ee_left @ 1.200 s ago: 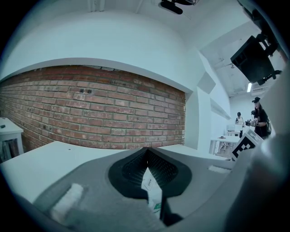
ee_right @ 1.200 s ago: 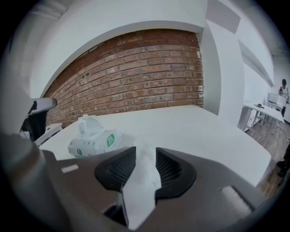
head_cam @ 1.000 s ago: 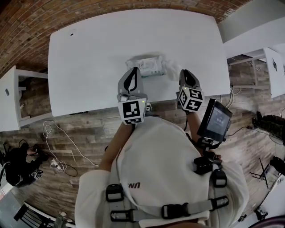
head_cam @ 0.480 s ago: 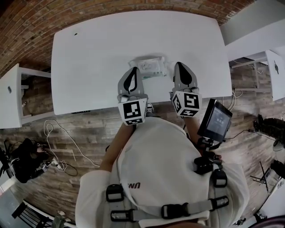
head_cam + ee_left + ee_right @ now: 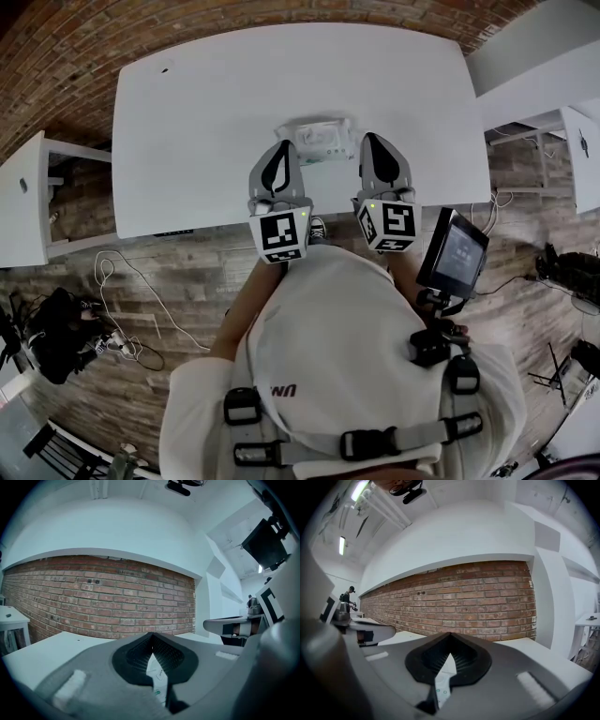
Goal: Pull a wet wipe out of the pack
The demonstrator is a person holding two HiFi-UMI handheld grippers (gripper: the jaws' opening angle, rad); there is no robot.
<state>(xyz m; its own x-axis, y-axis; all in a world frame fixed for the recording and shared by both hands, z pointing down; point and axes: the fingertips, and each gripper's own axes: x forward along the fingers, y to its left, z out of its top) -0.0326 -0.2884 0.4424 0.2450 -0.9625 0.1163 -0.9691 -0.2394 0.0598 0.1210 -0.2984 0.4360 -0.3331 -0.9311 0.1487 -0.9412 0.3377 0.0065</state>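
Observation:
The wet wipe pack (image 5: 319, 139), white with green print, lies near the front edge of the white table (image 5: 187, 141), between my two grippers. My left gripper (image 5: 281, 145) is at the pack's left end. In the left gripper view its jaws (image 5: 152, 644) meet at the tips, and the pack (image 5: 159, 677) fills the gap under them. My right gripper (image 5: 373, 139) is raised over the pack's right end. In the right gripper view its jaws (image 5: 450, 644) are shut on a plain white wet wipe (image 5: 451, 665) that hangs from the tips. Green-dotted pack (image 5: 439, 691) shows below.
A small white side table (image 5: 28, 206) stands to the left and another (image 5: 572, 141) to the right. A device with a screen (image 5: 455, 253) sits by the person's right arm. Cables (image 5: 122, 300) lie on the wood floor. A brick wall (image 5: 93, 602) runs behind the table.
My right gripper has moved from the pack's lower right up and in over its right end. It now covers the loose white wipe seen there before. The left gripper has stayed put.

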